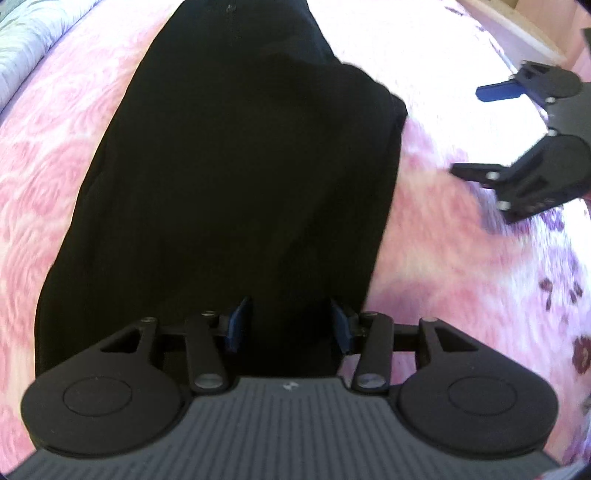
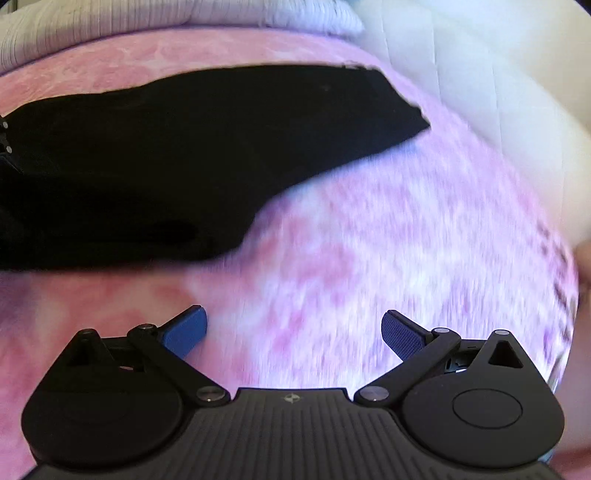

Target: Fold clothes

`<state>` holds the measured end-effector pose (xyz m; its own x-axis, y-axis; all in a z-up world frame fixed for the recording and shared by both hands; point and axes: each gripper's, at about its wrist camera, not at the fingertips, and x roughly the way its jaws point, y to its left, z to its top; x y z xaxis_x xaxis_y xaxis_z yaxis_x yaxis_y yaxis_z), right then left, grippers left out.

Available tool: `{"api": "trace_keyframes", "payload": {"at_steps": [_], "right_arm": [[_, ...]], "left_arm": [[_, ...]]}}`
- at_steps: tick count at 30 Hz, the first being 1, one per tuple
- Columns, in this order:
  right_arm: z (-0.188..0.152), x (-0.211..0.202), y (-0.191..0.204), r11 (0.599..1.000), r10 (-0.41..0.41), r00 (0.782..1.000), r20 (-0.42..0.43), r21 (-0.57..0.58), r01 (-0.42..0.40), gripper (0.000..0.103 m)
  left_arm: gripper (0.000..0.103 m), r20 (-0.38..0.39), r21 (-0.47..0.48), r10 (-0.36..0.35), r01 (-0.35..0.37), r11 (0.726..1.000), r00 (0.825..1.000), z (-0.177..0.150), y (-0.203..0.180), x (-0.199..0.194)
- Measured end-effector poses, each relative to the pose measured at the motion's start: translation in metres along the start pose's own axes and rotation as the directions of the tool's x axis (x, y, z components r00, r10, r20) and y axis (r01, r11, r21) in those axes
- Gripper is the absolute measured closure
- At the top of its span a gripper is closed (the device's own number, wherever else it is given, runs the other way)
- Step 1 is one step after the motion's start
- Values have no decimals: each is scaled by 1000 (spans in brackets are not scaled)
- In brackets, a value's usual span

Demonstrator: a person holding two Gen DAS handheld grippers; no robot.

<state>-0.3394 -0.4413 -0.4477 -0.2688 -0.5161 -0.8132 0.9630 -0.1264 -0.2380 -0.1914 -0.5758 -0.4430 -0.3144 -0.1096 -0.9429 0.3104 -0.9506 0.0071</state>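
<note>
A black garment lies folded lengthwise on a pink flowered bedspread. My left gripper hovers over its near end, its blue pads apart and holding nothing. My right gripper is open and empty over bare bedspread, to the right of the garment. The right gripper also shows at the right edge of the left wrist view, its fingers spread wide.
A white-grey quilt lies along the bed's far side. A pale padded surface rises at the right. A light wooden edge borders the bed at the upper right of the left wrist view.
</note>
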Motion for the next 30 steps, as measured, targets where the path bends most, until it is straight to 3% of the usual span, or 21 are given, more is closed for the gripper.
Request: {"api": "trace_keyframes", "payload": {"at_steps": [4, 9, 14, 16, 19, 25, 27, 30], "right_arm": [[-21, -24, 6, 994, 107, 994, 1, -13, -107, 1], [-43, -40, 24, 957, 289, 957, -23, -23, -289, 1], [-63, -56, 39, 940, 340, 940, -28, -13, -340, 1], [-70, -61, 43, 947, 323, 946, -23, 10, -323, 1], [-81, -72, 48, 955, 292, 956, -8, 63, -291, 1], [-103, -88, 63, 959, 200, 979, 35, 200, -203, 1], [-107, -90, 64, 957, 182, 982, 53, 219, -190, 1], [-111, -91, 60, 950, 189, 979, 83, 238, -203, 1]], "left_arm": [[57, -59, -2, 21, -21, 1000, 998, -17, -10, -3], [55, -110, -19, 46, -48, 999, 993, -38, -21, -8], [55, -118, 13, 69, -68, 998, 991, -49, -31, -15], [63, -58, 37, 87, -85, 996, 994, -43, -37, -25], [64, 71, 85, 115, -121, 989, 991, -27, -51, -43], [64, 292, 273, 93, -176, 946, 952, 38, -89, -29], [68, 311, 301, 99, -196, 933, 945, 54, -96, -13], [85, 280, 276, 131, -211, 938, 951, 74, -100, 16]]}}
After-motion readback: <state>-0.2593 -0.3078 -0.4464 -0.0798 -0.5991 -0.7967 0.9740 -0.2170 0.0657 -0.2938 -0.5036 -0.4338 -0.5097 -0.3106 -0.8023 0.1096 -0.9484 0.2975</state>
